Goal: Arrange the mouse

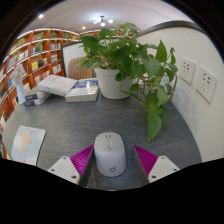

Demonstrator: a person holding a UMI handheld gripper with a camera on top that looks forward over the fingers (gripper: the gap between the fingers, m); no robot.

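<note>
My gripper (110, 160) with jaws apart: the white mouse (110, 153) stands between my two pink pads (80, 158), resting on the grey table (60, 125), a gap visible at either side, so I do not clamp it. At twelve to one o'clock beyond the mouse, a leafy potted plant (128, 62). At ten o'clock, an open book (70, 88); at nine o'clock, a mouse mat (24, 142). Bookshelves (30, 58) line the far wall at ten o'clock.
</note>
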